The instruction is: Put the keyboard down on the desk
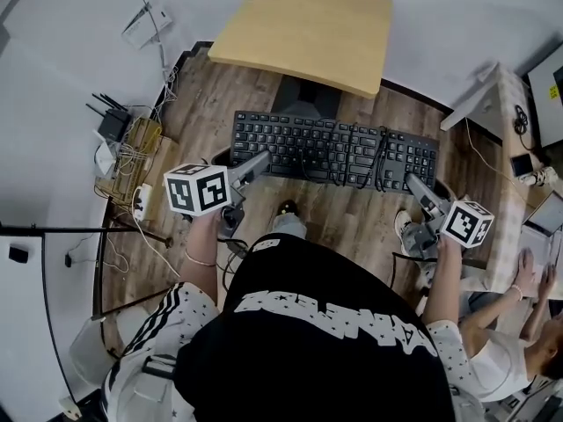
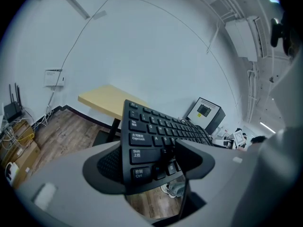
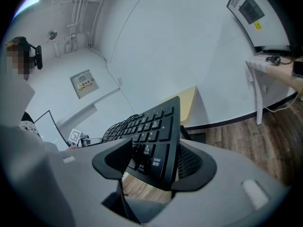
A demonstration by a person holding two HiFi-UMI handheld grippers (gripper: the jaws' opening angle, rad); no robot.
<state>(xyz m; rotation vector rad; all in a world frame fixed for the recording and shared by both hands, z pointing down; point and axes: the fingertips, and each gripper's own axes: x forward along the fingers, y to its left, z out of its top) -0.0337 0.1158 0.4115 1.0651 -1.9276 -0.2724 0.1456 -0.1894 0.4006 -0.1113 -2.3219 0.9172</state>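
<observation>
Over wood floor (image 1: 347, 225), left claw (image 2: 150, 162) and right claw (image 3: 154, 161) clamp the keyboard (image 1: 334, 148).

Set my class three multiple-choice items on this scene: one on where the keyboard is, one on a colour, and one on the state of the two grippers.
1. Where is the keyboard relative to the desk?
A. lying on it
B. held up in front of it
C. behind it, against the wall

2. What colour is the desk top?
A. light wood
B. black
C. white

3. The left gripper and the right gripper are:
A. both open and empty
B. each shut on one end of the keyboard
C. both shut on a loose cable

Key:
1 B: the head view shows it short of the desk edge, over the floor.
2 A: the top is pale wood.
3 B: each gripper view shows a keyboard end clamped between the jaws.
</observation>
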